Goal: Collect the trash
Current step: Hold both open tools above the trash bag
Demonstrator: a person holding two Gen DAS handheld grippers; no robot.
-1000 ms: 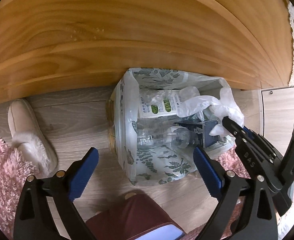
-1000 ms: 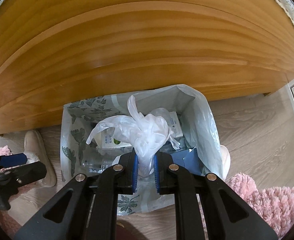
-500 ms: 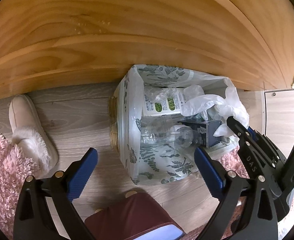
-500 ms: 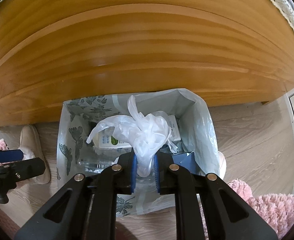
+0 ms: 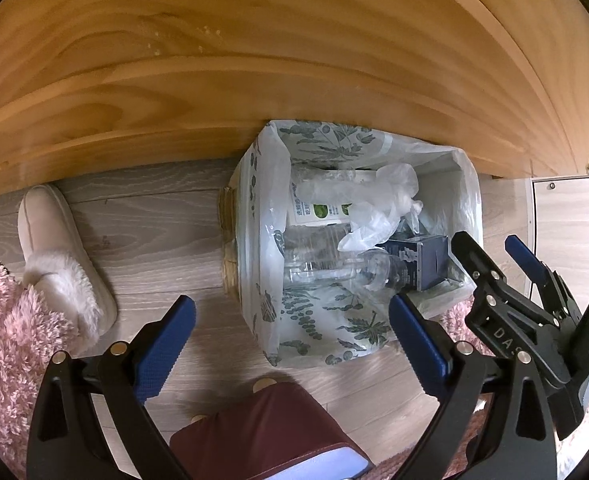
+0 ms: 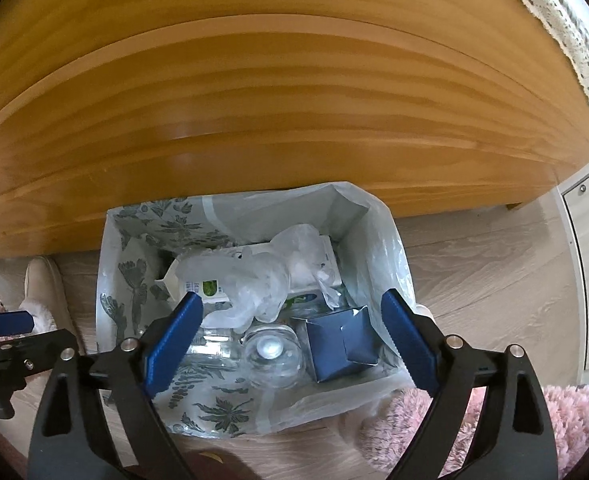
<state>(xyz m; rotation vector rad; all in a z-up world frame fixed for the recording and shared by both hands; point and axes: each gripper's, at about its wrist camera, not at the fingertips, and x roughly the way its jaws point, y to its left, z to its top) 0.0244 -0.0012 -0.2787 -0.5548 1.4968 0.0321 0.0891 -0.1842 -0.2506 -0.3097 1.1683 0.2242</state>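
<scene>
The right hand-held gripper (image 6: 292, 338) has just sprung apart; the plastic wrap (image 6: 262, 280) lies in the bin bag (image 6: 386, 248). The left hand-held gripper (image 5: 292, 344) gapes wide, holding nothing.

The right gripper (image 5: 506, 256) bears the raised letters "D.A.S" on its black frame in the left wrist view; what follows them is cut off. The white carton (image 5: 318, 210) in the bin bag (image 5: 262, 200) carries green round marks and lines of dark print, seemingly Chinese characters, too small and warped to read. In the right wrist view the same carton (image 6: 198, 286) shows a green logo and print, also unreadable. The blue box (image 6: 340, 344) shows no legible text.
</scene>
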